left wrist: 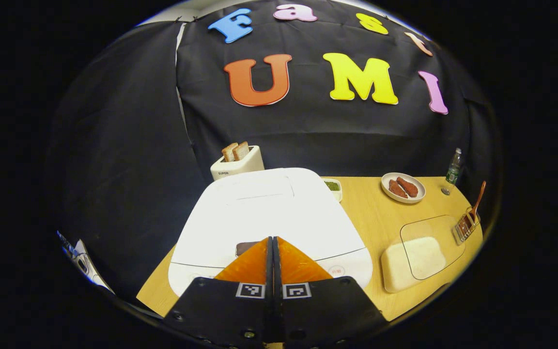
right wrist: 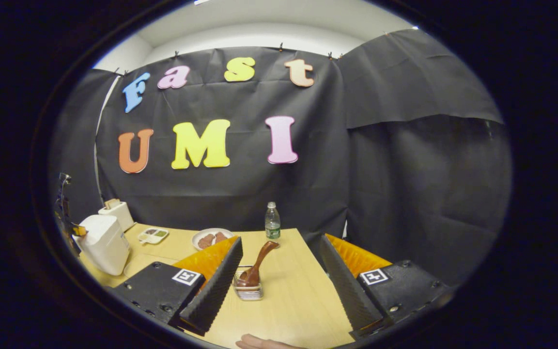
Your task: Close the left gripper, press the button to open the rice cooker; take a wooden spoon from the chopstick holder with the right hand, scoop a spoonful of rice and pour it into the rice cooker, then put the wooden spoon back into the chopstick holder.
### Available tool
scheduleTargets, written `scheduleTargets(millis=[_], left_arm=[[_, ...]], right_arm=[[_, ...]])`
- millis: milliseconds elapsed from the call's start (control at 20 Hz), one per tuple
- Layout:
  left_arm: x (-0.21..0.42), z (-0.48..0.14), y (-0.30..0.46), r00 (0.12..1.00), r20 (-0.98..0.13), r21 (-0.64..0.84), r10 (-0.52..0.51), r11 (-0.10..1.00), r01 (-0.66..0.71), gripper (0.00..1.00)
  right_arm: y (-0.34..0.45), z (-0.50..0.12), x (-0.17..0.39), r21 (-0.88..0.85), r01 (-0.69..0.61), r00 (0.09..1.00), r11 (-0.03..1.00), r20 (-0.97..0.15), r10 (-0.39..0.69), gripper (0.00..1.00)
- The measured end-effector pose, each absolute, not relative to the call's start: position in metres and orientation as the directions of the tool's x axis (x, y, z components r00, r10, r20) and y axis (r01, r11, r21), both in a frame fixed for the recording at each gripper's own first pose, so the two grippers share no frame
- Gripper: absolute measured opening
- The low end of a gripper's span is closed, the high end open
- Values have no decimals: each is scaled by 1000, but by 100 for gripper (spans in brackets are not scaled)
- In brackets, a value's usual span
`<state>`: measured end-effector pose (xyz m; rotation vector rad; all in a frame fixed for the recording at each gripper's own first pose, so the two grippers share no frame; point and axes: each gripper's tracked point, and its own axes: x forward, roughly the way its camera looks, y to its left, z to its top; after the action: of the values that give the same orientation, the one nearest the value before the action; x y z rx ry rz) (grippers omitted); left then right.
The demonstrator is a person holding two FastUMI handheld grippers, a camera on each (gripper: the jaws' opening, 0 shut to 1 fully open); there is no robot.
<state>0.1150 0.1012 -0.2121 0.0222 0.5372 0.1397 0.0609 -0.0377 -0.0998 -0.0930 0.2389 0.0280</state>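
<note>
Opening stage of the rice-scooping task. In the left gripper view, the left gripper [left wrist: 272,242] has its two fingers brought together with no gap between them, holding nothing; it is poised over the near front edge of the rice cooker [left wrist: 269,213], whose white lid lies flat and closed. Whether the fingertips already touch the dark button [left wrist: 246,248] just beside them cannot be told. Judged from this, the closing of the left gripper is done, while the button press and lid opening are at most in progress. On the counter [left wrist: 371,218], to the right of the cooker, stands the rice container [left wrist: 422,257], with a clear lid lying partly across it; at the far right edge the wooden spoon [left wrist: 477,196] leans in the chopstick holder [left wrist: 467,225]. In the right gripper view, the right gripper [right wrist: 279,271] is spread wide and empty, with the spoon and holder between its fingers but farther off, not touched. All right-hand steps appear to remain: taking the spoon, scooping rice, pouring it into the cooker and returning the spoon. A toaster [left wrist: 238,162], a plate of food [left wrist: 403,187] and a water bottle [right wrist: 272,220] stand along the far side of the counter.
</note>
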Motion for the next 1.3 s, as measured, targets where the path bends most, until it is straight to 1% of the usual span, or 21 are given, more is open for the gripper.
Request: scheduleTargets(millis=[150, 300, 400, 450, 500, 550, 600, 650, 700, 750, 800, 900, 1000, 1100, 1150, 1300], left_arm=[[118, -214, 102, 856, -504, 26, 113, 993, -116, 0], [118, -215, 102, 855, -507, 46, 107, 994, -97, 0], [118, -215, 103, 855, -511, 10, 91, 995, -99, 0], [119, -212, 101, 860, -505, -18, 68, 996, -90, 0], [115, -204, 91, 879, -476, -49, 19, 998, -49, 3], [113, -191, 85, 900, -436, -60, -14, 998, -14, 29], [110, -175, 86, 920, -392, -44, -10, 999, -8, 55], [105, -162, 93, 933, -359, -15, 11, 1000, -18, 66], [100, -147, 97, 943, -331, 4, 37, 999, -38, 73], [90, -140, 97, 941, -334, 15, 55, 998, -53, 73], [81, -131, 96, 942, -329, 24, 67, 998, -62, 82], [65, -105, 85, 959, -278, 37, 61, 998, -53, 93], [48, -83, 84, 974, -213, 51, 80, 996, -71, 93], [29, -71, 81, 983, -164, 34, 84, 996, -79, 96], [20, -66, 79, 985, -144, 27, 90, 996, -87, 95], [-2, -70, 74, 988, -136, 28, 79, 997, -76, 95]], right_arm=[[-32, -105, 62, -64, -49, 967, 997, -253, 31, 100], [-28, -110, 63, -51, -47, 965, 998, -262, 32, 100], [-25, -112, 62, -44, -55, 963, 998, -267, 41, 100], [-21, -116, 61, -38, -68, 959, 997, -280, 55, 100], [-16, -123, 57, -28, -89, 949, 996, -306, 76, 100], [-9, -128, 54, -25, -113, 941, 993, -325, 99, 100], [-9, -128, 54, -35, -123, 939, 992, -328, 105, 100], [-13, -127, 56, -59, -114, 944, 992, -317, 90, 100], [-18, -126, 59, -84, -98, 950, 992, -306, 68, 100], [-19, -127, 61, -94, -95, 952, 991, -298, 63, 100], [-13, -128, 61, -91, -107, 954, 990, -290, 77, 100], [-9, -134, 66, -65, -119, 952, 991, -291, 95, 100], [-4, -146, 72, -43, -127, 946, 991, -305, 108, 100], [-6, -156, 82, -47, -118, 944, 992, -316, 97, 100], [-7, -161, 88, -50, -110, 944, 993, -319, 88, 100], [-5, -174, 108, -27, -110, 945, 994, -312, 96, 100]])
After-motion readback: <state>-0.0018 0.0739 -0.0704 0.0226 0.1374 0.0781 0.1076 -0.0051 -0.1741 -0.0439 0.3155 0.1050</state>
